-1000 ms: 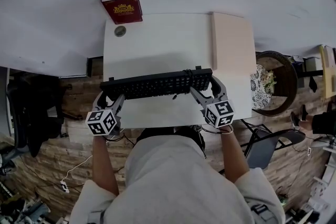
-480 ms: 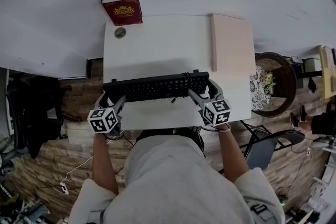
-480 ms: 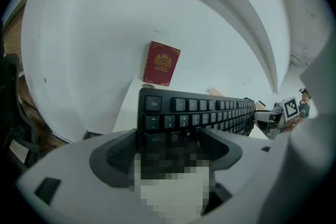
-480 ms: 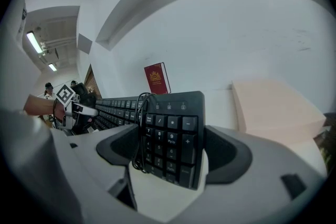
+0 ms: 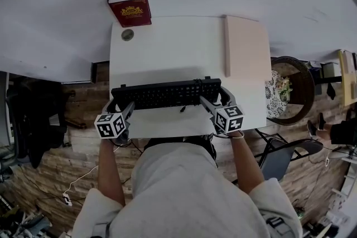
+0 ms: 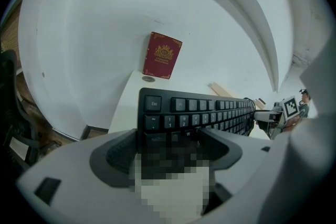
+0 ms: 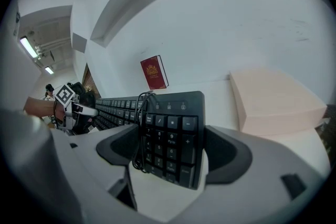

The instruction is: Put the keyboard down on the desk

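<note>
A black keyboard lies crosswise over the front part of the white desk. My left gripper is shut on its left end and my right gripper on its right end. In the left gripper view the Esc corner of the keyboard sits between the jaws of the left gripper. The right gripper view shows the number pad of the keyboard between the jaws of the right gripper, with the coiled cable draped over the keys. Whether the keyboard touches the desk I cannot tell.
A red book leans on the wall at the desk's back left, with a small round disc in front of it. A pale flat box covers the desk's right side. A round basket and a chair stand right of the desk.
Both grippers have brought the keyboard a little nearer to the person and lower over the desk's front part. Both stay shut on it.
</note>
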Motion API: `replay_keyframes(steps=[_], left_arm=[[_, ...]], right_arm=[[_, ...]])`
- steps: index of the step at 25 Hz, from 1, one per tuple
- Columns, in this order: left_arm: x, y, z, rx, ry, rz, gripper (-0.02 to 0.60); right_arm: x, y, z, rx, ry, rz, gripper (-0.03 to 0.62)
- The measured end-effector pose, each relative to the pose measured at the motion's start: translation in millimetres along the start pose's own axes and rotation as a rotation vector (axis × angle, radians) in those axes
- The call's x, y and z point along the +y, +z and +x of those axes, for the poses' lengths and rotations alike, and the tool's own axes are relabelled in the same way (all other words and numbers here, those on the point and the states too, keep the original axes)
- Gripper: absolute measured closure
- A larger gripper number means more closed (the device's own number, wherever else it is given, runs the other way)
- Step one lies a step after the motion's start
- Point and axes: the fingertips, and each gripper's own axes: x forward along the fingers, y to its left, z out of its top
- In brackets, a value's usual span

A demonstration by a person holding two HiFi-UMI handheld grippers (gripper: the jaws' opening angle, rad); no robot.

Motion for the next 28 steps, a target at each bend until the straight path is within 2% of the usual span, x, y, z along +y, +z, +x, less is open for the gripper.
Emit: replay_keyframes(steps=[12,28], left_arm=[[0.3,-11.2,11.0,0.051,0.000,-0.004,0.212],[2.0,-11.8,22.6,0.056,0.007,-0.008,0.212]], right_arm=[[-7.0,-18.0,5.0,0.070,-0.021,0.038,0.203],[-13.9,-20.5,13.0,0.100,-0.044,0.059,0.203]])
